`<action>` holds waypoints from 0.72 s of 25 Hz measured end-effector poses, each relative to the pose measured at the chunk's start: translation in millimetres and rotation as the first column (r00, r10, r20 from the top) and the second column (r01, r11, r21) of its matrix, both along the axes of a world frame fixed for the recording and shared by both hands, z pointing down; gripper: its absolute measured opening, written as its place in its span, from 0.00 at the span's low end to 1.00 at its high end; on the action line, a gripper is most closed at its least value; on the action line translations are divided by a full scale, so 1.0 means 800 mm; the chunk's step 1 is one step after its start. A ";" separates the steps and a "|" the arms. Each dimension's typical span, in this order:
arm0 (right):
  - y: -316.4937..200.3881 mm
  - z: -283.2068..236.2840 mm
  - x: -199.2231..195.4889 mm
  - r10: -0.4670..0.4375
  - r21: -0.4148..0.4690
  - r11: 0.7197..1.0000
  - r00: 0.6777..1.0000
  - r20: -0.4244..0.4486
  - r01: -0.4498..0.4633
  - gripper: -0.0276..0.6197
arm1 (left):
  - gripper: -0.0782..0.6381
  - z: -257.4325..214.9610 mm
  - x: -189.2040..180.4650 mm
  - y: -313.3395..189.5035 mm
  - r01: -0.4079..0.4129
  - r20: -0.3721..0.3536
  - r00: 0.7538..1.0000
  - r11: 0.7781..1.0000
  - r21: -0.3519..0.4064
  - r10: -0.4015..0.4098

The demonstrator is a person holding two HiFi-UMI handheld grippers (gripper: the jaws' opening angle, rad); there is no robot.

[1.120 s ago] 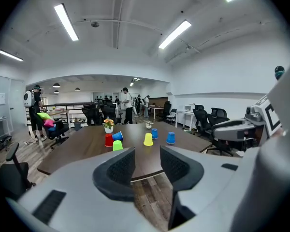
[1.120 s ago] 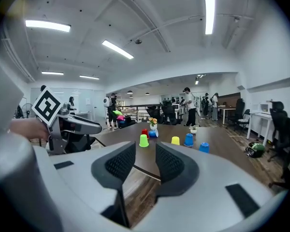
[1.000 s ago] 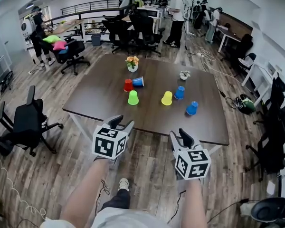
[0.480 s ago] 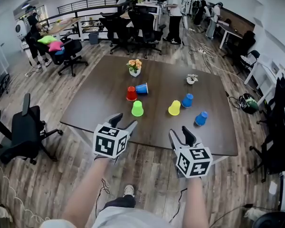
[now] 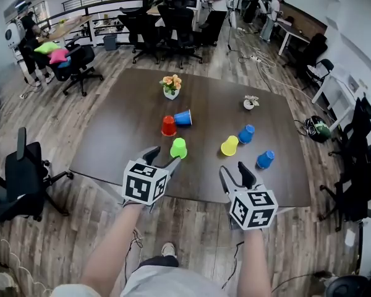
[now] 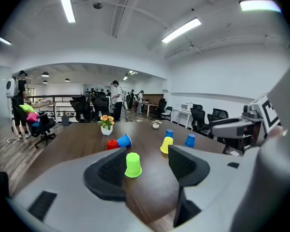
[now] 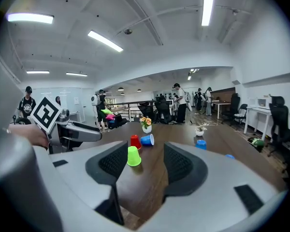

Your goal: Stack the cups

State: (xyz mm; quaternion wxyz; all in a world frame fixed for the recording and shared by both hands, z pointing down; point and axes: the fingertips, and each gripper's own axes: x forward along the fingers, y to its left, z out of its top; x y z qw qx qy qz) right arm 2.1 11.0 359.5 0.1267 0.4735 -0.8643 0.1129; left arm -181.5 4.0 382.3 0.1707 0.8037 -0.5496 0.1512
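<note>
Held at near edge of counter [image 5: 120, 142]: left gripper [image 5: 162, 158] and right gripper [image 5: 234, 170], jaws just spread, released, nothing between, likely readying grabs. Nothing stacked yet: green cup [image 5: 178, 148] nearest, ahead of left gripper; blue cup [image 5: 183, 117] on side by red cup [image 5: 168, 126], maybe touching.

no readable text anywhere

Cups [image 5: 178, 148] scattered on table [image 5: 123, 122]; flower pot [image 5: 171, 86] behind; small pot [image 5: 251, 103] rightward.
</note>
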 end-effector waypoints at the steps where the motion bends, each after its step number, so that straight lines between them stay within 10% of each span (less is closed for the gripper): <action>1: -0.004 0.001 -0.001 0.008 -0.004 1.000 1.000 -0.004 -0.008 0.38 | 0.49 0.002 -0.001 -0.006 -0.007 -0.005 1.000 1.000 -0.002 0.007; 18: -0.047 0.033 -0.002 0.049 -0.038 0.998 0.999 -0.012 -0.049 0.38 | 0.50 0.056 0.007 -0.061 -0.075 0.027 0.997 0.994 -0.077 0.078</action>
